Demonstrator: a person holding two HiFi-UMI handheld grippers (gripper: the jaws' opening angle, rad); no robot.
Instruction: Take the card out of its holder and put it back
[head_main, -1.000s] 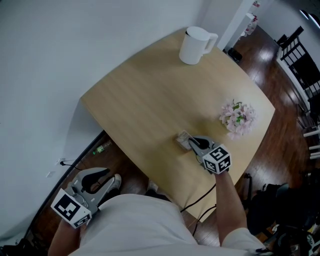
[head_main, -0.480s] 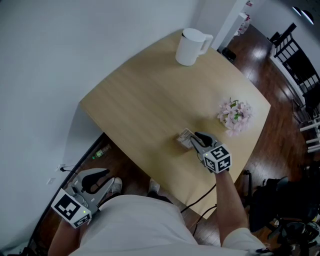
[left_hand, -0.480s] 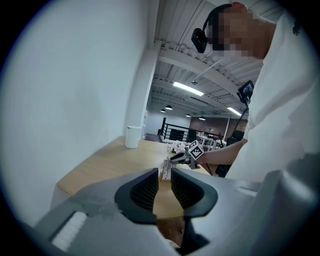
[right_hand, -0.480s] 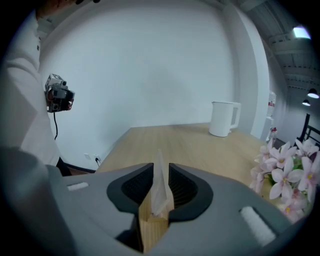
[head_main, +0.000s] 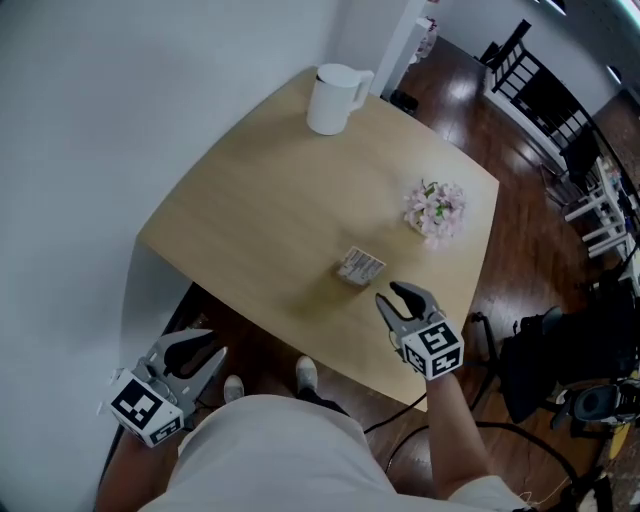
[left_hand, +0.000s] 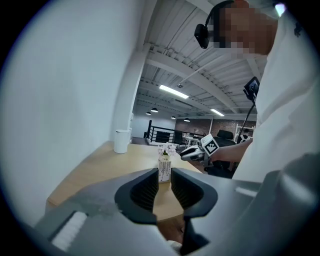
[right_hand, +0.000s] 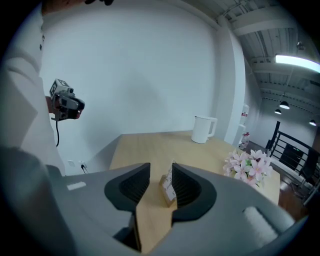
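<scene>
Three cameras, one table (head_main: 250, 200)
Head view looks steeply down over the near edge; both gripper views look low across it from seemingly opposite sides, sharing card holder (head_main: 359, 266) and jug (head_main: 331, 98).

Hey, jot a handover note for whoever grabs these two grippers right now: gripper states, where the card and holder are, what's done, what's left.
Left gripper: open, empty, held off the table's near-left edge.
Right gripper: fingers opening, nothing between them, just short of the holder.
Card: standing in the holder on the table, near the flowers.
Done: card sits in the holder.
Left: probably nothing; check that the card is seated.
</scene>
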